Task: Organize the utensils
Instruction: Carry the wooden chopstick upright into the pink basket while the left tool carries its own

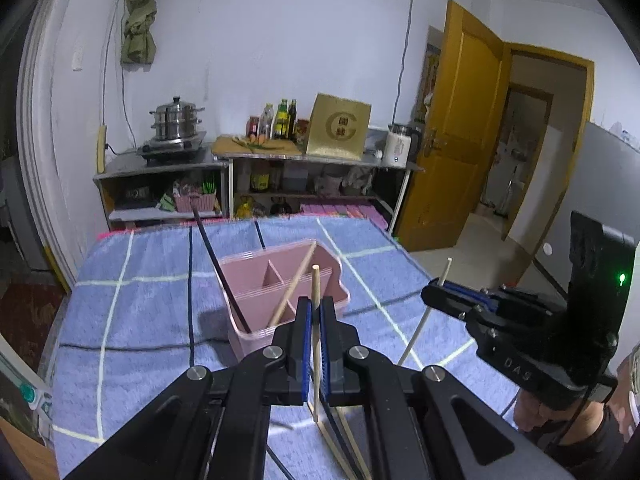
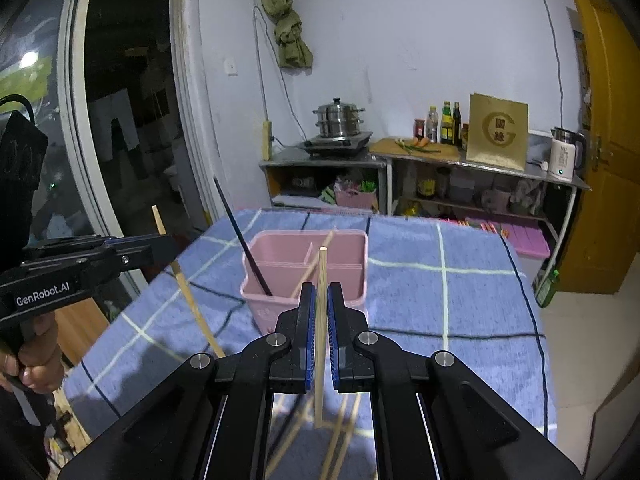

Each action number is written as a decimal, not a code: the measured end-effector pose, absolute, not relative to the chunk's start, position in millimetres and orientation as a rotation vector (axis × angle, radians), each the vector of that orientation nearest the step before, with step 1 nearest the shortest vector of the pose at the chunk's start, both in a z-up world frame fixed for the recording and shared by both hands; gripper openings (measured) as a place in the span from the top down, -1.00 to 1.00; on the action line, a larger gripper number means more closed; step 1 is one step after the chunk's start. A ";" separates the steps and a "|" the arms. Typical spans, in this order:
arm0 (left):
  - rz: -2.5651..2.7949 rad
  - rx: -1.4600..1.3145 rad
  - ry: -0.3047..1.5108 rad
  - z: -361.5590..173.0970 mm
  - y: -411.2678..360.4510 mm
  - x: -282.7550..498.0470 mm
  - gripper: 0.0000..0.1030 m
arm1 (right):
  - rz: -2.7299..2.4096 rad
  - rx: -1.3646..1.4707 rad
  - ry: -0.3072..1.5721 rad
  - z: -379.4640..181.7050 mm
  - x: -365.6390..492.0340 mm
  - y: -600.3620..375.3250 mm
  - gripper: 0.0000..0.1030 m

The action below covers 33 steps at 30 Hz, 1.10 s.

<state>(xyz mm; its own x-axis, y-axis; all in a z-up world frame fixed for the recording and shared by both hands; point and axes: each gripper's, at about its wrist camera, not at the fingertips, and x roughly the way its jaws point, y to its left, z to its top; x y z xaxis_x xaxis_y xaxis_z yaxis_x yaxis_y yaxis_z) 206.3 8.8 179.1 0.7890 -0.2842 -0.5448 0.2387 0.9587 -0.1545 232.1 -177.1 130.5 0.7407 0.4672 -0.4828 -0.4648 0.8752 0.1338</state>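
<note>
Here: both jaws clamped on chopsticks [image 1: 315, 320] [image 2: 321, 320] over blue checked cloth [image 1: 140, 320]; kitchen shelf [image 1: 160, 168] behind.

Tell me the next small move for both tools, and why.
Probably carry both forward over the pink plastic divided holder. The left tool and the right tool each pinch a pale wooden chopstick upright, short of its rim.
</note>
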 end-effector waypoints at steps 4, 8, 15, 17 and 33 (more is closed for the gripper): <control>-0.273 -0.104 0.550 202.9 18.6 216.4 0.93 | 0.520 0.035 0.489 147.7 242.9 -172.3 0.88; -0.263 -0.118 0.506 221.3 27.7 228.1 0.93 | 0.525 0.074 0.456 161.9 256.3 -167.7 0.88; -0.233 -0.122 0.465 235.0 39.2 253.6 0.93 | 0.523 0.102 0.417 178.1 279.8 -152.7 0.88; -0.224 -0.123 0.464 233.3 43.3 261.6 0.93 | 0.522 0.107 0.414 178.5 286.5 -150.9 0.88; -0.205 -0.130 0.532 178.2 55.2 303.4 0.93 | 0.544 0.122 0.483 142.0 326.1 -127.7 0.88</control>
